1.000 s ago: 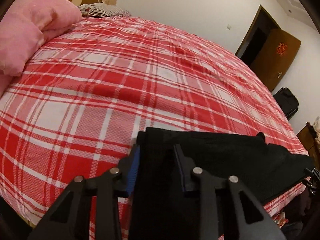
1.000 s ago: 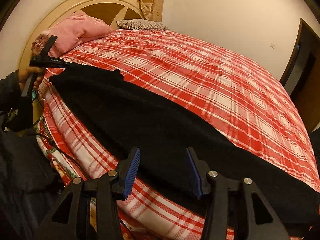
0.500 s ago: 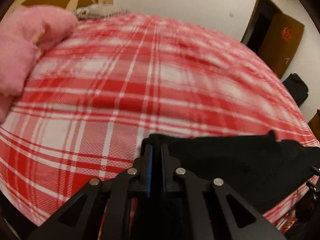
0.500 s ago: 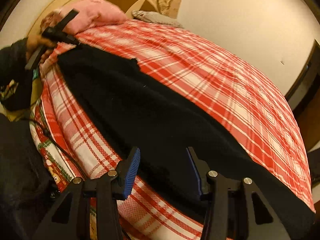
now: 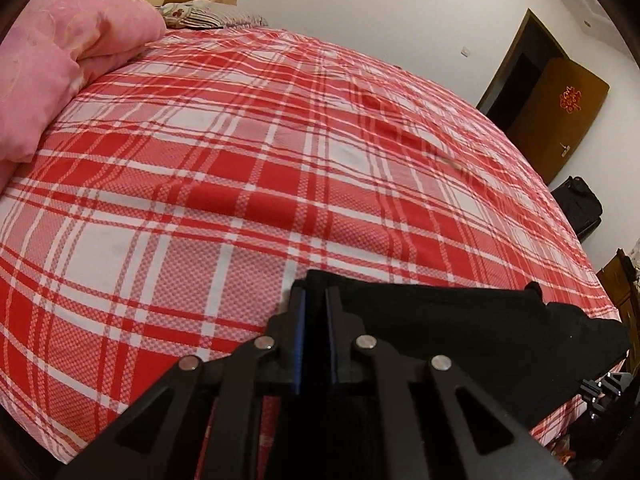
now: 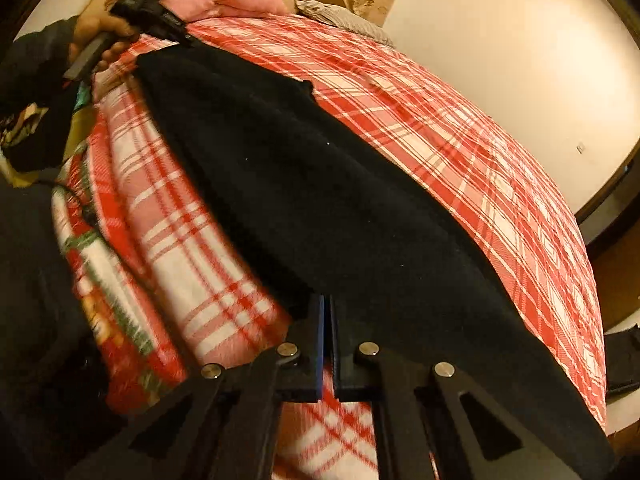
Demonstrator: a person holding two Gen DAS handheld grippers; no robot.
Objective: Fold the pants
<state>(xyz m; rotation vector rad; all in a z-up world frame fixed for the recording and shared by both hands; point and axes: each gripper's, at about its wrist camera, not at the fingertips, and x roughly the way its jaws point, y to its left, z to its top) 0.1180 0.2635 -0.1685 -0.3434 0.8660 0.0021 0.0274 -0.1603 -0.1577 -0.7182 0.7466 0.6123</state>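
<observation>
Black pants (image 6: 320,184) lying long on bed (image 5: 280,140) — no cross fold yet. Left gripper (image 5: 316,304) clenched on one end, right gripper (image 6: 325,312) clamped at pants' near edge — lift & fold remaining.

My left wrist camera looks steeply down along its fingers, close over the near edge of the plaid bed (image 5: 248,168), while my right wrist camera, equally near, faces leftward along the black pants (image 6: 320,184), which both views share.

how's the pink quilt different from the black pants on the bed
The pink quilt sits bunched in a puffy heap by the headboard; the black pants lie flat and stretched along the bed's near edge. The pants are pinched by both grippers; nothing grips the quilt. Both rest on the red plaid bedspread.
</observation>
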